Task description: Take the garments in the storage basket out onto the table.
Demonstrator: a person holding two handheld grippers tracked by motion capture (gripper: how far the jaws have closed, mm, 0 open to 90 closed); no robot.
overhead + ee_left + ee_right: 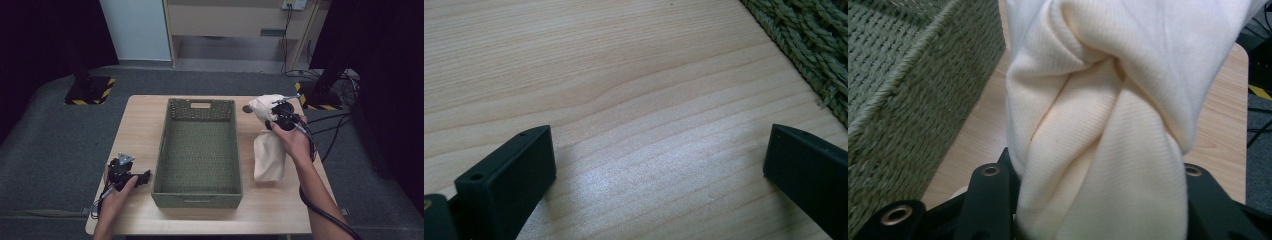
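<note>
Right gripper view: a cream cloth (1098, 125), twisted into thick folds, fills the gap between the two black fingers (990, 200), which are clamped on it. In the high view the cloth (269, 150) hangs bunched from the right gripper (282, 117) above the right side of the bench (140, 115), its lower end lying on the wood just beside the basket's right wall. The green woven basket (160, 165) stands in the middle of the bench, long side running away from the person, with a handle slot in the far wall; its floor is bare, nothing lies inside. A strip of bare wood runs between basket and cloth, and more lies toward the right edge, where cables trail over the floor. The left gripper (127, 172) rests low on the bench near the basket's left front corner. In the left gripper view its fingers (514, 175) stand wide apart over bare wood, the basket's weave (809, 45) at the upper right.
</note>
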